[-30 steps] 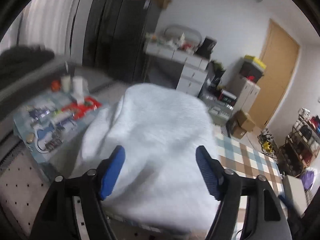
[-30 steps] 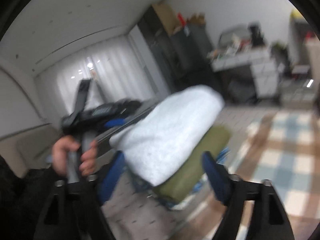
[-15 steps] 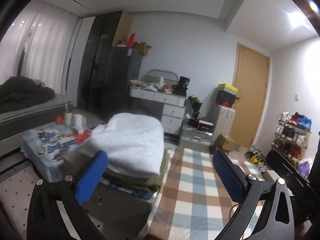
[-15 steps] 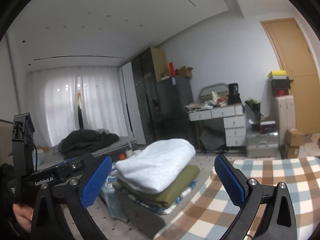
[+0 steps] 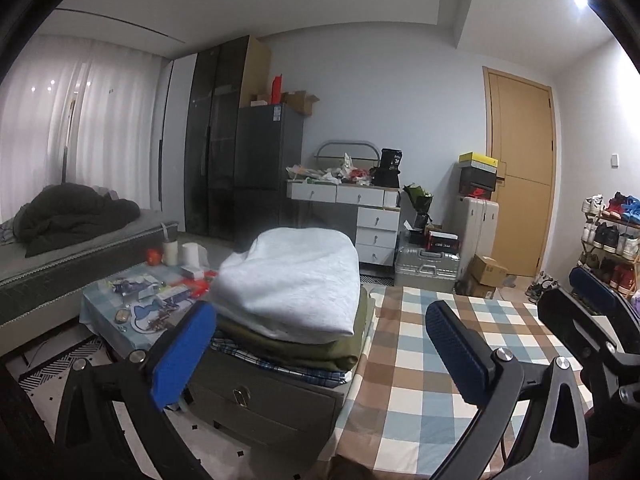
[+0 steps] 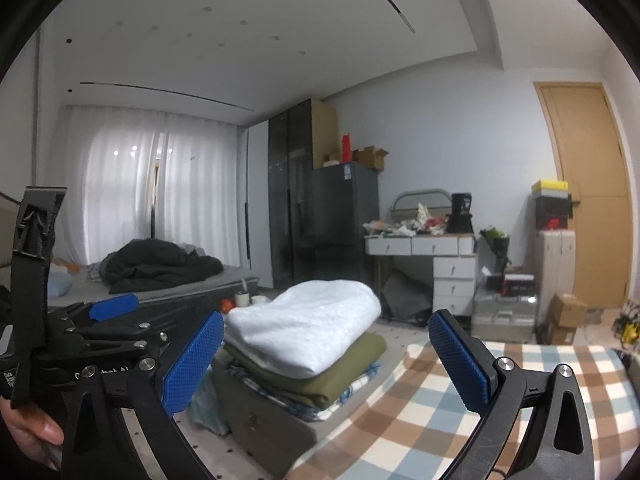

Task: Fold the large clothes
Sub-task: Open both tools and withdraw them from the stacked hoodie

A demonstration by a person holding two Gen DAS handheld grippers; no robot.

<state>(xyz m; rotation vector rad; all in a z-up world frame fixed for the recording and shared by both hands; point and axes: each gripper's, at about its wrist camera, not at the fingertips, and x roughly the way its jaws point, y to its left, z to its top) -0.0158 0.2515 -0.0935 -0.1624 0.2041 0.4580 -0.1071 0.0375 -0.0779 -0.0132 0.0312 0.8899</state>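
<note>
We look forward from each claw, nearly level, across the checked bed [image 5: 460,320] toward the far wall. Both views share the nearby stack of folded clothes [image 5: 292,292] [image 6: 308,332], the desk [image 5: 360,200] and the door [image 6: 592,200].

Lived-in bedroom at home. Low bed [image 5: 80,248] with rumpled duvet [image 5: 68,212], curtained window, cluttered dresser [image 5: 352,216]. Shoe rack [image 5: 608,236] beside wooden door [image 5: 520,168].

Dim, cool indoor light fills both views. A recessed ceiling spot [image 5: 581,0] flares top right in the left wrist view, and the white curtains [image 6: 148,196] glow with small reflected dots. Fisheye bending curves the door [image 6: 592,196] and ceiling lines; black vignette rims every corner. Focus is fairly sharp, slightly grainy.
</note>
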